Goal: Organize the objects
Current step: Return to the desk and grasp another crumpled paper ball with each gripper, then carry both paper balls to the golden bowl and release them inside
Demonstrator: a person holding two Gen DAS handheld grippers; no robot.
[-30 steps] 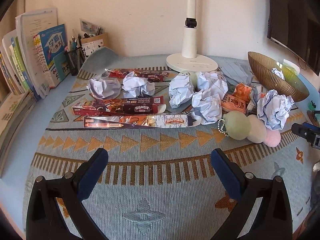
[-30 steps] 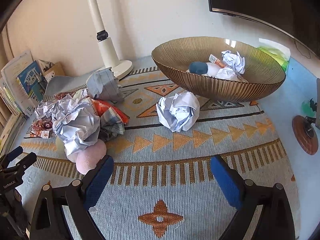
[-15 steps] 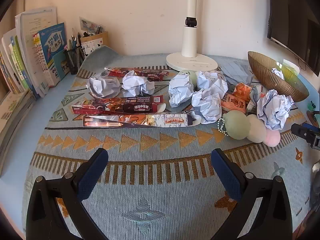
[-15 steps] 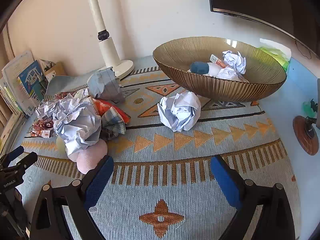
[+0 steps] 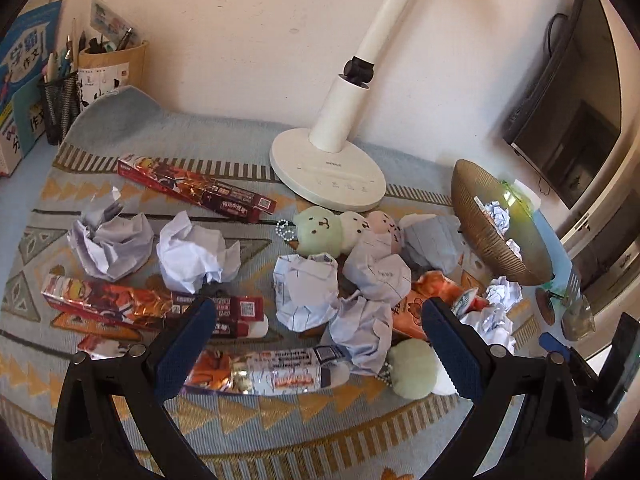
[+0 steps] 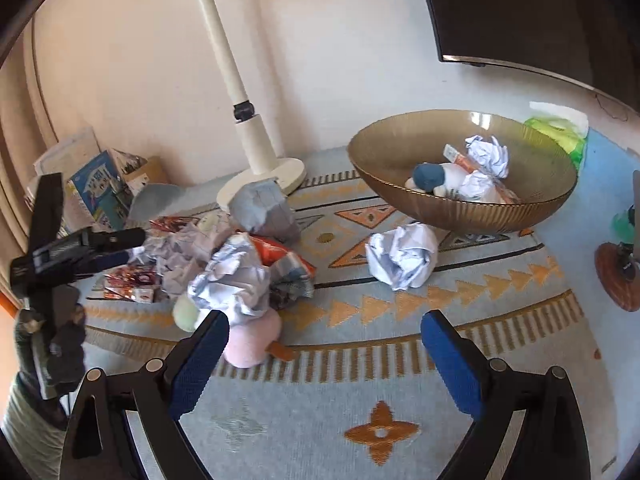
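Several paper balls (image 5: 306,291) crowd lamp (image 5: 328,168).

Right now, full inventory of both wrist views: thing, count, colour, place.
Ribbed glass bowl: 1, amber, right side of mat; holds paper balls, a blue-and-white plush, a wrapper.
Crumpled paper balls: about eight loose, white; one alone by the bowl, the rest mid-mat.
Long snack boxes: 3 at least, red-orange foil; one near the lamp, two on the near left.
Silver foil snack pack: 1, at the near edge.
Plush keychain toys: 2, pastel green, white and pink; one by the lamp base, one at the near edge.
Desk lamp: 1, white, back centre.
Pen holders: 2, black mesh and tan, back left.
Woven mat: 1, pale blue, orange pattern.
Left gripper: open, above the pile.
Right gripper: open, empty.
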